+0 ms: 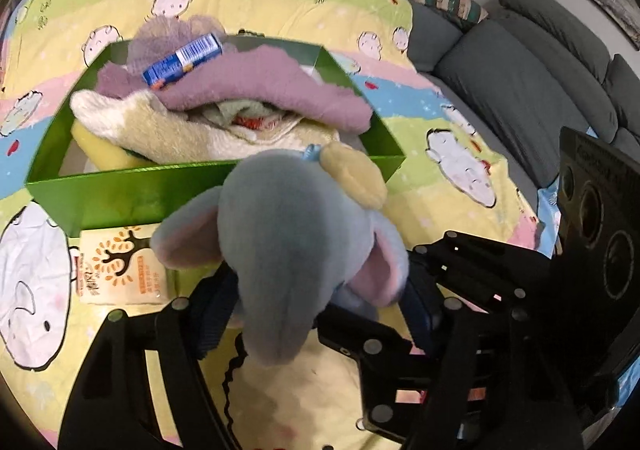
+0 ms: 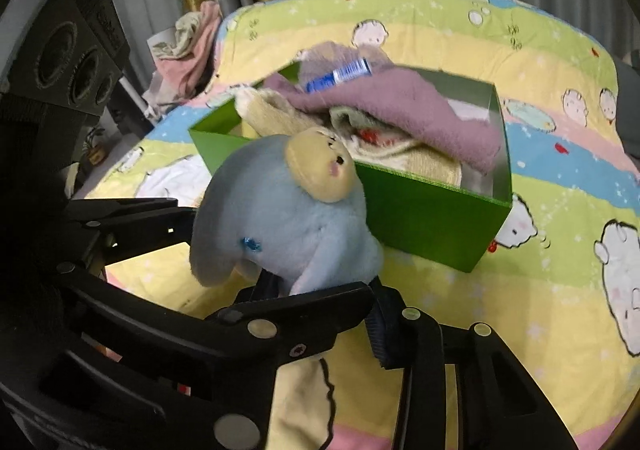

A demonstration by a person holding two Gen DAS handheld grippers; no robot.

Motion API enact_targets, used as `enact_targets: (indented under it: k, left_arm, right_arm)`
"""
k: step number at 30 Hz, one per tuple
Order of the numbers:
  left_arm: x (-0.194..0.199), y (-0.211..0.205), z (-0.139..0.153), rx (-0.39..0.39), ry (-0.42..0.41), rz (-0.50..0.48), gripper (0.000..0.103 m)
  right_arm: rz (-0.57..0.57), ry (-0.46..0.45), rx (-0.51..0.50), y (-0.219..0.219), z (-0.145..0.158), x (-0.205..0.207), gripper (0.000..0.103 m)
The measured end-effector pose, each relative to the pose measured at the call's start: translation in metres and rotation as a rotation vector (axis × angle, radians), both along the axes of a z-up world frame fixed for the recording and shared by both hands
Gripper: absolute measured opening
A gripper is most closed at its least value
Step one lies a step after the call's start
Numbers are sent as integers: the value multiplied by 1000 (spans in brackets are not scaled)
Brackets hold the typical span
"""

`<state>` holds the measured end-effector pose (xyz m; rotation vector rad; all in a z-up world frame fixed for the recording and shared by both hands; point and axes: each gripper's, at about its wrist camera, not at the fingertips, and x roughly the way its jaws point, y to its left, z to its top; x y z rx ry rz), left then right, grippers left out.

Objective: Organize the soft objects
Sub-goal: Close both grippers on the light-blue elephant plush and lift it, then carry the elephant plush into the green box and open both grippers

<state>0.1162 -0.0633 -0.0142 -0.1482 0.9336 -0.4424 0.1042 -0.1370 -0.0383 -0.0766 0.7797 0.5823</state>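
Left wrist view: pale blue plush elephant [image 1: 296,242], fuzzy pile, rounded body, pink-lined floppy ears, cream fabric cap [image 1: 354,173] at its 1 o'clock. It stands on the quilt just in front of the glossy green rectangular cardboard box [image 1: 120,193], at the box's 6 o'clock. Left gripper [image 1: 316,302], black plastic with ribbed dark-blue pads, jaws pressed against the elephant's flanks. Right gripper [image 2: 324,298], same build, jaws clamped on the elephant's lower body. Box contents: mauve fleecy towel [image 1: 280,85], cream terry cloth [image 1: 168,129], yellow foam sponge [image 1: 96,145], blue-and-white cylindrical tube [image 1: 184,59] on top. White flat tissue packet with tree print [image 1: 120,266] at the elephant's 9 o'clock. Pastel striped cartoon-print cotton quilt [image 1: 460,177] underneath. Grey upholstered sofa [image 1: 520,81] at 2 o'clock.
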Motion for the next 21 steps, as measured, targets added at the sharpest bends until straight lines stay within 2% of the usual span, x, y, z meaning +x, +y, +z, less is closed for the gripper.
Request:
enact_targets:
  k: [10,21]
  left_arm:
    - [-17,11,49,-12,-120,17,72]
    - [22,16,78,-10,-193,39,72]
  right_arm:
    - [22,-126,17,9,51,-14,42]
    - [10,-204,8,15,82,22,42]
